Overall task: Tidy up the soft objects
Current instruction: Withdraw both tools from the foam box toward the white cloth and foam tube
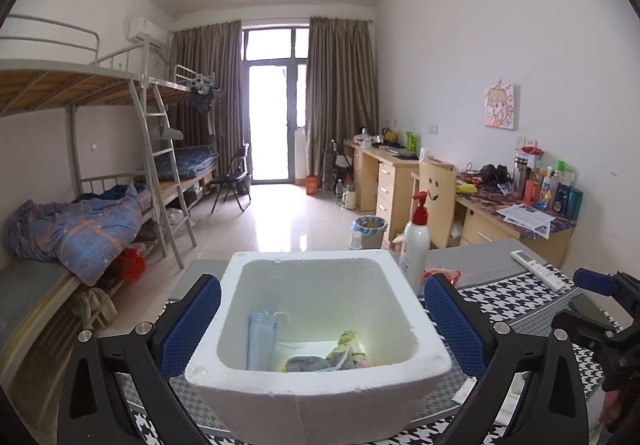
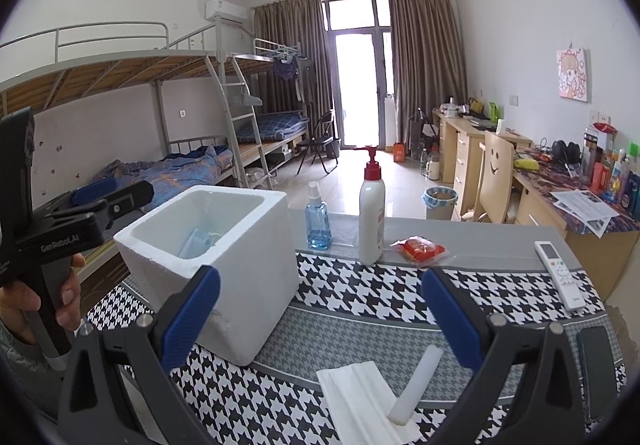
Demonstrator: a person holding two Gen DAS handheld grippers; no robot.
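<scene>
The left gripper [image 1: 322, 319] has its jaws wide apart on either side of the white foam box [image 1: 316, 377], touching nothing. In the box lie a blue face mask [image 1: 262, 341], a grey cloth [image 1: 306, 364] and a small packet [image 1: 347, 350]. The right gripper [image 2: 320, 319] is spread too, over a folded white tissue [image 2: 356, 397] on the checked tablecloth [image 2: 360, 289]. Beyond stands 1 lotion bottle [image 2: 371, 213].

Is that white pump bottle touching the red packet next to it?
Apart. In the right wrist view, grey table surface shows between the white pump bottle and the red packet.
</scene>
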